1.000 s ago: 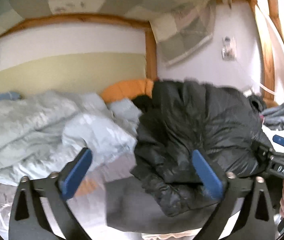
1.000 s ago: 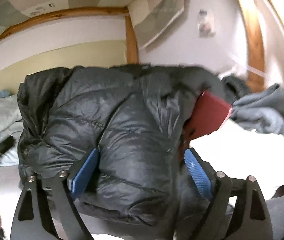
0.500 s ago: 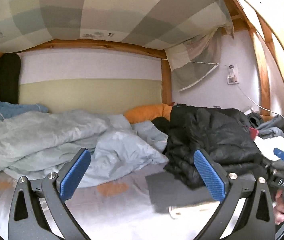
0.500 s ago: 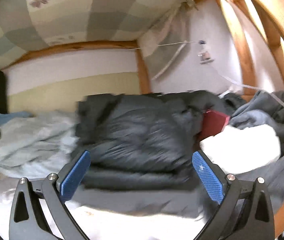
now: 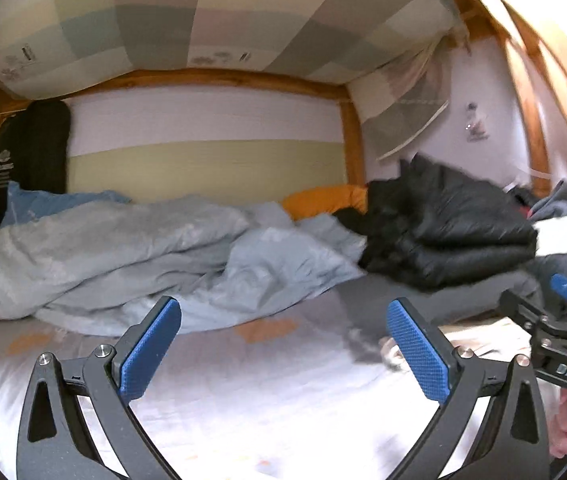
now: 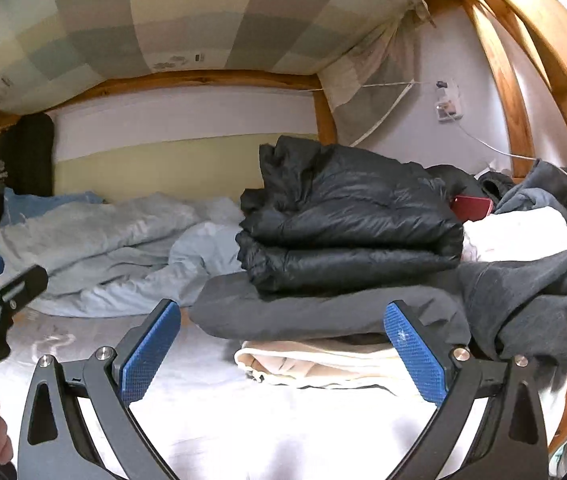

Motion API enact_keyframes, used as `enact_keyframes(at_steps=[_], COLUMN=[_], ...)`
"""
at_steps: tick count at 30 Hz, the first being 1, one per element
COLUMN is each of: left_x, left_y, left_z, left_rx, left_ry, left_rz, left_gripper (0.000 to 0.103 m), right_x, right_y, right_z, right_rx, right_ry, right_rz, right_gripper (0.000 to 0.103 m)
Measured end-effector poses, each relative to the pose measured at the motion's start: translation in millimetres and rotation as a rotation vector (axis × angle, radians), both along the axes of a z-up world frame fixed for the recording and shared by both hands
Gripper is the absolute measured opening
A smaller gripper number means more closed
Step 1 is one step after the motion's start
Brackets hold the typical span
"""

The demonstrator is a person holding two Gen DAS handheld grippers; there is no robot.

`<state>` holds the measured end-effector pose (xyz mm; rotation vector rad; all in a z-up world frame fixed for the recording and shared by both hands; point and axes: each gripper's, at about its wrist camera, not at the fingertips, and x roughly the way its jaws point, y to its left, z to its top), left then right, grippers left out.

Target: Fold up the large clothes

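While both tongs stand over the white sheet (image 6: 267,432) with nothing between their blue pads, the black jacket (image 6: 347,224) lies folded on the bed, clear of them. It sits on top of a grey garment (image 6: 323,312), which in turn rests on a cream one (image 6: 315,364). The right tongs (image 6: 281,354) have just finished spreading and gape wide, pointed at this stack. The left tongs (image 5: 283,354) are likewise spread apart, aimed at the rumpled pale blue duvet (image 5: 155,252) to the jacket's left. An orange pillow (image 5: 323,198) shows behind the duvet. More clothes are heaped to the right of the jacket, against the wooden frame (image 6: 523,92)
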<state>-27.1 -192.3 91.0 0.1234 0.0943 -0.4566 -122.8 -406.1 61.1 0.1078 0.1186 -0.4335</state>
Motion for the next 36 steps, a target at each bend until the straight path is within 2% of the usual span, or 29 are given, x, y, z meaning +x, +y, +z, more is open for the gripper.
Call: enact_keyframes(at_steps=[3,7,9,11,14,18,21,28,31,36], left_x=[12.6,22.7,34.3,33.7,29.4,33.1,31.4,30.2,32.9,35.5], left_y=[-2.4,-3.7,-8.7,-5.2,-2.3,-3.0,-2.6,-3.9,-4.4,-5.3], left_z=[-17.8,-53.7,-67.8,-64.1,-62.9,-63.4,-63.0,-63.7,-64.8,-66.3], left_rx=[0.005,0.003,0.037,-0.001,-0.016,-0.018,-0.019,-0.014,-0.007,0.007], left_ry=[-0.001,-0.009,0.054,0.031,0.011,0.028,0.019,0.014,0.039,0.058], left_rz=[0.010,0.049,0.047,0.046,0.057,0.056,0.066,0.071,0.037,0.048], left_gripper=[0.103,0.103,0.103,0.103,0.103,0.103,0.103,0.103,0.103,0.103], right_x=[12.4,23.0,27.5,31.8,36.6,48.5,49.3,44.0,47.4,49.3], right_y=[-3.8,-10.7,-13.1,-14.9,-13.6,-0.4,5.7,-4.4,-7.4,-4.2], right_z=[-19.3,-42.0,-52.2,-56.2,-57.8,-57.8,-57.8,-57.6,-59.3,-59.3], right_rx=[0.035,0.037,0.044,0.050,0.038,-0.037,-0.072,-0.034,-0.018,-0.033], right_ry=[0.014,0.030,0.042,0.066,0.085,0.138,0.136,0.107,0.124,0.136], right_rz=[0.004,-0.057,-0.077,-0.090,-0.111,-0.131,-0.127,-0.124,-0.122,-0.128], right_gripper=[0.103,0.103,0.103,0.103,0.103,0.103,0.103,0.103,0.103,0.103])
